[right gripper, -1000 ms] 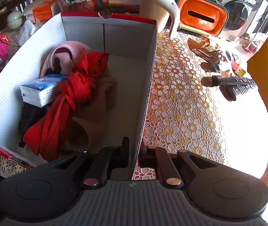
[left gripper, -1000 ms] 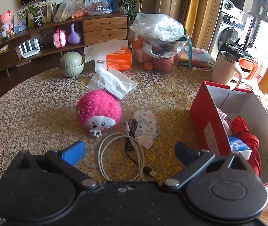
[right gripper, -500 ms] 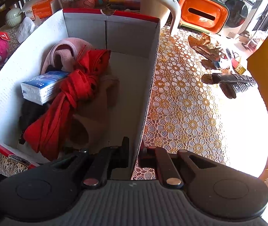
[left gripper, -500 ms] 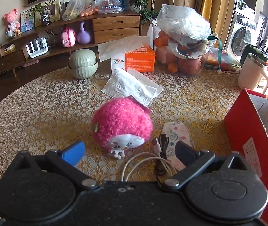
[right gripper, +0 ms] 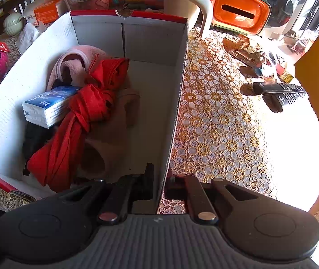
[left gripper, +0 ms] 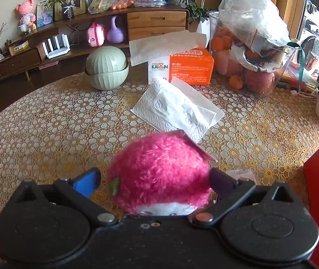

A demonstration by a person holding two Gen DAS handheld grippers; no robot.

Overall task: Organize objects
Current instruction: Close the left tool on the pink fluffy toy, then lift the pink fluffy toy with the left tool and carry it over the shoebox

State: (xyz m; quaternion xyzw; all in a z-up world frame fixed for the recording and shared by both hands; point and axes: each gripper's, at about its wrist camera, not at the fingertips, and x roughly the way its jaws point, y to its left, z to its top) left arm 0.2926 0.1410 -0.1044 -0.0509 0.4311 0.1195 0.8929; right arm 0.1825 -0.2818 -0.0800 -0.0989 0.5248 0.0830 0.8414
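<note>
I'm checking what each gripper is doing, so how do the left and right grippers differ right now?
The left gripper is open, its fingers apart either side of the pink plush toy; the right gripper is shut on the red box's wall. The left gripper's fingers are blue and dark; the right gripper's are black. The left gripper holds nothing; the right pinches cardboard. Both point downward over the lace-covered table.

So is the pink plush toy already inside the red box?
No, the pink plush toy sits on the tablecloth, outside the red box.
</note>
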